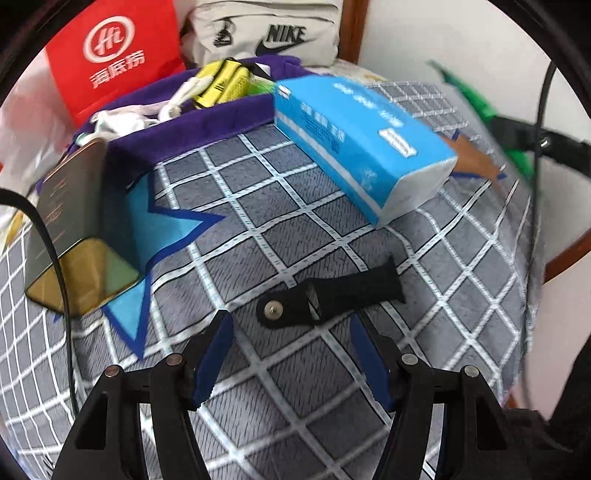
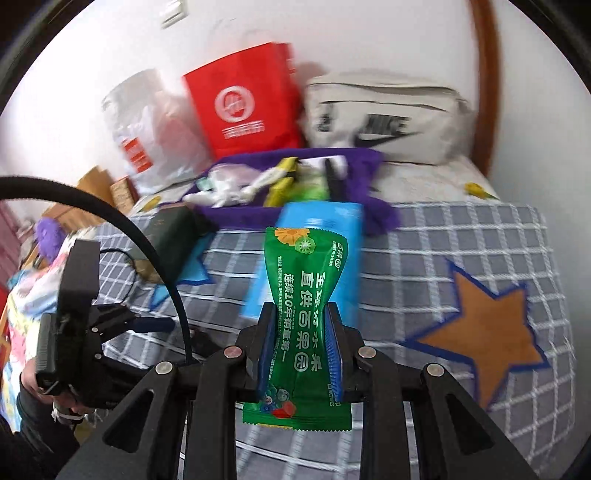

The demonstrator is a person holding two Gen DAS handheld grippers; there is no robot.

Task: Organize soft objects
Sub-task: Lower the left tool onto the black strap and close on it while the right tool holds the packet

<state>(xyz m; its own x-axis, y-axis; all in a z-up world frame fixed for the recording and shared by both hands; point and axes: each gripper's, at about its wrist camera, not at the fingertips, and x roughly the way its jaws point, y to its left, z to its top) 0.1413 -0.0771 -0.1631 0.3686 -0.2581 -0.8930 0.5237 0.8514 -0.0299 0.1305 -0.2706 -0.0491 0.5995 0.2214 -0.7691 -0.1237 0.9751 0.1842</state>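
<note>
My right gripper point(image 2: 301, 314) is shut on a green snack packet point(image 2: 303, 295) and holds it above the grey checked bedspread point(image 2: 443, 240). My left gripper point(image 1: 291, 325) is open and empty, just short of a black strap point(image 1: 332, 299) lying on the bedspread point(image 1: 258, 369). A blue tissue pack point(image 1: 354, 140) lies beyond the strap, and it shows behind the packet in the right wrist view point(image 2: 332, 229). A purple cloth point(image 1: 192, 122) at the back holds a yellow pouch point(image 1: 221, 81) and white items point(image 1: 122, 118). The left gripper point(image 2: 155, 325) also shows at the left of the right wrist view.
A dark green box point(image 1: 70, 221) stands at the left. A red bag point(image 1: 114, 51), a white Nike bag point(image 1: 266, 33) and a clear plastic bag point(image 2: 147, 136) lean at the wall. A wooden headboard edge point(image 2: 487, 85) runs at the right. A black cable point(image 1: 55, 258) hangs left.
</note>
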